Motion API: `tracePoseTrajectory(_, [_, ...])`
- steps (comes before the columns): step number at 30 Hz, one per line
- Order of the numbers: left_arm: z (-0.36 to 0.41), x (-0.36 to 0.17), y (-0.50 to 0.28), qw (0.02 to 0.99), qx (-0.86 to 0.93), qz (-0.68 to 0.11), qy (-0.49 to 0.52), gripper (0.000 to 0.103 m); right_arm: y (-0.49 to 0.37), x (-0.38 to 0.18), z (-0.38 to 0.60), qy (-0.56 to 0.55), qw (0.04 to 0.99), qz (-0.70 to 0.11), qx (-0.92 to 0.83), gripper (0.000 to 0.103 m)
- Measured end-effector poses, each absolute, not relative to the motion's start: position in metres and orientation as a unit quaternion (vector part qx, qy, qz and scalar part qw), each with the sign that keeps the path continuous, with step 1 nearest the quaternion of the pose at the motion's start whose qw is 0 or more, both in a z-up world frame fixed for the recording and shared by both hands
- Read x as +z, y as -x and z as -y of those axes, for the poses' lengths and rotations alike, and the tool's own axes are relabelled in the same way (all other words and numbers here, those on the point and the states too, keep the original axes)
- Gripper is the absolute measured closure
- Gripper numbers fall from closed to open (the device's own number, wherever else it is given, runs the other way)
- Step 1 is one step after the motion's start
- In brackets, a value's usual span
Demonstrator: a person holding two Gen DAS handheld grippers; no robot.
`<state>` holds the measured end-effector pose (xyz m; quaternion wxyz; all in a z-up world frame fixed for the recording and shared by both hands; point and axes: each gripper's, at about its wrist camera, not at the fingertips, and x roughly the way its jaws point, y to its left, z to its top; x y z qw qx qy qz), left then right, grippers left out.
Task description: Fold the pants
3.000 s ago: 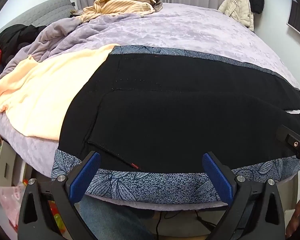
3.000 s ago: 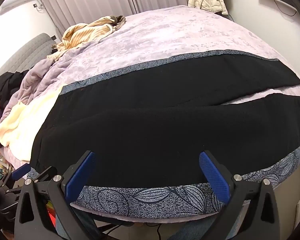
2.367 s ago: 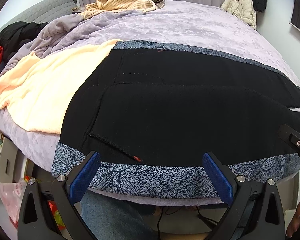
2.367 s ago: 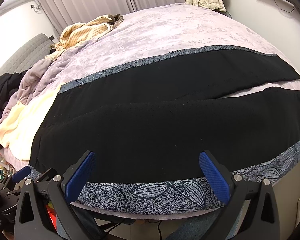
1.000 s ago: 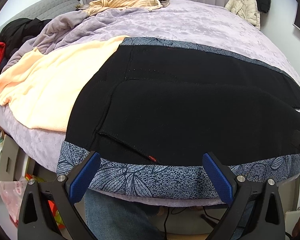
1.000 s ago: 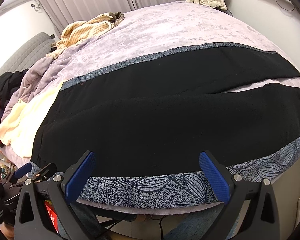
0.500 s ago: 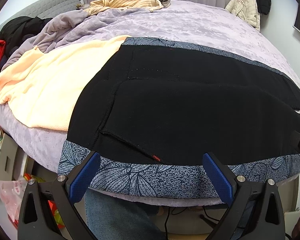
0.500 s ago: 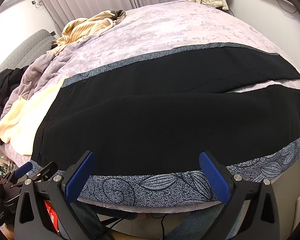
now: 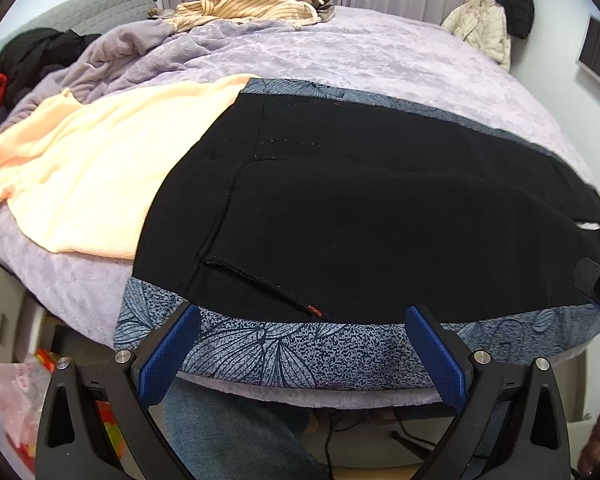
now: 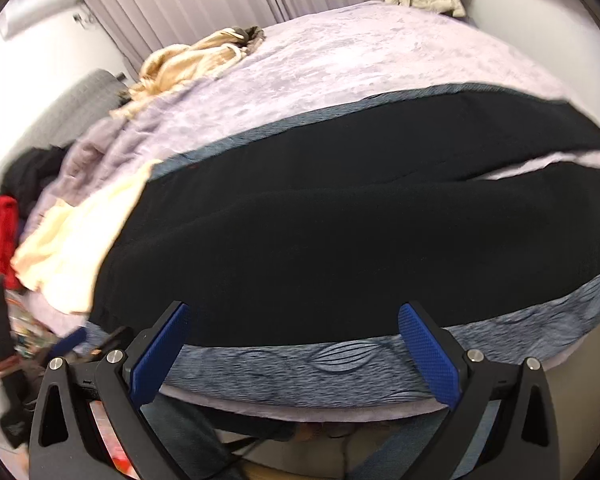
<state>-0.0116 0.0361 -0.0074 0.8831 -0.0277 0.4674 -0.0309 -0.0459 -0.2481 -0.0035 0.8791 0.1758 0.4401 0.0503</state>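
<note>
While the black knit pants with blue leaf-patterned side bands (image 9: 380,216) lie spread flat across the near edge of the lavender plush-covered bed (image 9: 372,60), both tools hang just short of the mattress edge with nothing in them. The left tool (image 9: 300,344) has its blue pads wide apart, aimed at the patterned band near the waist end, by the slanted pocket seam with its small red tag (image 9: 314,311). The right tool (image 10: 292,338) is equally wide open, facing the same near band further along the leg.

The two legs lie side by side, split by a thin gap of bedcover toward the hems, so the first fold is, I judge, not yet made.

The risks look plain enough. The fabric seems thick and limp; a pinch that catches only the top layer would drag one layer over the other and leave a crooked fold. The plush cover could get nipped along with the band. The peach fleece blanket (image 9: 92,168) touches the waist edge and may snag or ride along. The right view is blurred, so exact aim there is hard to judge.
</note>
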Motion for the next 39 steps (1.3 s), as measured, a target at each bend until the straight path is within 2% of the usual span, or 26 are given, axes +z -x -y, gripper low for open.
tracePoseTrajectory(4, [-0.061, -0.010, 0.019, 0.889, -0.071, -0.445, 0.078, 0.001, 0.054, -0.022, 0.267, -0.297, 0.846, -0.426, 0.120, 0.002])
tracePoseTrajectory(6, [-0.072, -0.013, 0.023, 0.891, -0.077, -0.438, 0.085, 0.001, 0.058, -0.032, 0.272, -0.326, 0.834, -0.424, 0.136, 0.016])
tracePoseTrajectory(7, [-0.077, -0.014, 0.025, 0.893, -0.080, -0.435, 0.087, 0.001, 0.060, -0.038, 0.275, -0.340, 0.825, -0.426, 0.147, 0.031])
tracePoseTrajectory(8, [-0.083, -0.016, 0.028, 0.893, -0.084, -0.432, 0.091, 0.001, 0.061, -0.044, 0.275, -0.349, 0.818, -0.428, 0.162, 0.039])
tracePoseTrajectory(10, [-0.090, -0.021, 0.029, 0.891, -0.093, -0.433, 0.095, 0.002, 0.065, -0.057, 0.275, -0.366, 0.796, -0.435, 0.207, 0.039])
tracePoseTrajectory(12, [-0.097, -0.030, 0.031, 0.885, -0.104, -0.439, 0.118, 0.008, 0.072, -0.070, 0.271, -0.365, 0.781, -0.448, 0.235, 0.039])
tracePoseTrajectory(17, [-0.095, -0.046, 0.039, 0.873, -0.125, -0.449, 0.148, 0.008, 0.079, -0.104, 0.265, -0.369, 0.755, -0.487, 0.239, 0.039])
tracePoseTrajectory(21, [-0.086, -0.058, 0.039, 0.863, -0.154, -0.451, 0.171, 0.008, 0.067, -0.121, 0.270, -0.396, 0.750, -0.475, 0.234, 0.039])
tracePoseTrajectory(28, [-0.104, -0.066, 0.049, 0.825, -0.178, -0.452, 0.288, 0.008, 0.061, -0.076, 0.272, -0.432, 0.768, -0.376, 0.287, 0.039])
tracePoseTrajectory(31, [-0.110, -0.057, 0.038, 0.815, -0.186, -0.445, 0.323, 0.008, 0.061, -0.058, 0.273, -0.422, 0.773, -0.367, 0.300, 0.039])
tracePoseTrajectory(35, [-0.111, -0.049, 0.029, 0.830, -0.171, -0.433, 0.307, 0.008, 0.065, -0.068, 0.271, -0.410, 0.778, -0.379, 0.290, 0.039])
tracePoseTrajectory(36, [-0.113, -0.045, 0.029, 0.836, -0.164, -0.429, 0.300, 0.013, 0.063, -0.072, 0.268, -0.412, 0.776, -0.385, 0.281, 0.039])
tracePoseTrajectory(37, [-0.111, -0.044, 0.028, 0.844, -0.156, -0.424, 0.288, 0.024, 0.064, -0.078, 0.271, -0.415, 0.774, -0.390, 0.276, 0.039])
tracePoseTrajectory(39, [-0.113, -0.039, 0.029, 0.853, -0.146, -0.424, 0.266, 0.034, 0.064, -0.086, 0.276, -0.426, 0.771, -0.397, 0.258, 0.039])
